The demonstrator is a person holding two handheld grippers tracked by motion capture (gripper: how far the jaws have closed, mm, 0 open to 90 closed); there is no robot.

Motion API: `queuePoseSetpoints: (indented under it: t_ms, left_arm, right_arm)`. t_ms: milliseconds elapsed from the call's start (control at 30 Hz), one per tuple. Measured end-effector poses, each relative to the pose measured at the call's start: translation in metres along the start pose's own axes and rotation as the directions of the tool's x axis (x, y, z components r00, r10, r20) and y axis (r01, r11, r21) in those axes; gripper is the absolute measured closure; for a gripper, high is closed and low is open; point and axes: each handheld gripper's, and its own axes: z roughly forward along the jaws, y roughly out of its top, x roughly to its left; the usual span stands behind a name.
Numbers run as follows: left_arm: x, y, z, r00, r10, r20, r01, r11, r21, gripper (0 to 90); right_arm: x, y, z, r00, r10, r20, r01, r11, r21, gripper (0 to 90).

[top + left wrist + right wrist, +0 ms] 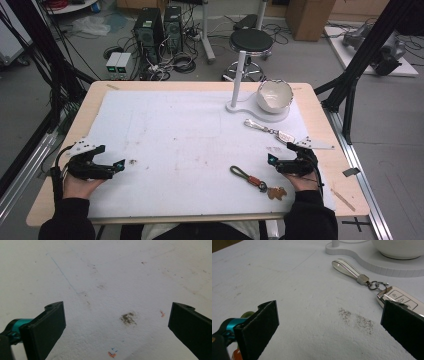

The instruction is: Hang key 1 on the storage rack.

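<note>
High view
- Item: car key fob (286,136) on a white strap keychain (256,124), lying on the white mat (165,130) at about 12 o'clock from the right gripper (273,160), just beside it.
- Second item: green cord keychain with orange and brown charms (257,181), lying at about 8 o'clock from the right gripper, near it.
- Backdrop: white stand with a post (238,85) and a white bowl (274,95), at 12 o'clock beyond the fob.
- Pose, left: left gripper (119,165) is resting low at the mat's left edge, pointing toward 3 o'clock, well apart from both keychains.
- Pose, right: the right hand is holding its gripper low and roughly level, pointing toward 10 o'clock.

Left gripper view
- Jaws: standing wide apart, nothing between them, bare stained mat ahead.

Right gripper view
- Jaws: spread wide, released; the fob (398,300) is lying at 1 o'clock, partly behind the right-hand jaw, not gripped.
- Handling, judged: the fob is likely light, rigid and glossy, so possibly slippery; the strap (347,267) is looking flexible and the ring link (374,285) loose, so the fob would be dangling if lifted by the strap.
- Hold point, judged: across the fob's long edges, or the strap near its metal clasp.
</note>
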Motion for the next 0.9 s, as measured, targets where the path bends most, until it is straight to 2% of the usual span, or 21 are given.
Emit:
queuePoseSetpoints:
  t_ms: [433,700,900]
  left_arm:
    - [-0.001,0.000,0.000,1.0000,-0.001,0.000,0.001,1.0000,-0.001,1.7]
    - [-0.001,0.000,0.000,1.0000,0.004,-0.003,-0.004,1.0000,0.006,1.7]
    - [-0.002,0.000,-0.001,1.0000,0.009,-0.002,-0.009,0.9999,0.006,1.7]
  right_arm:
    - [0.002,0.001,-0.002,0.9999,0.010,-0.003,-0.010,1.000,-0.011,0.6]
    - [0.005,0.004,0.000,0.9998,-0.010,-0.016,0.010,1.000,-0.005,0.6]
    - [0.013,0.010,0.000,0.9991,-0.028,-0.032,0.027,1.000,-0.006,0.6]
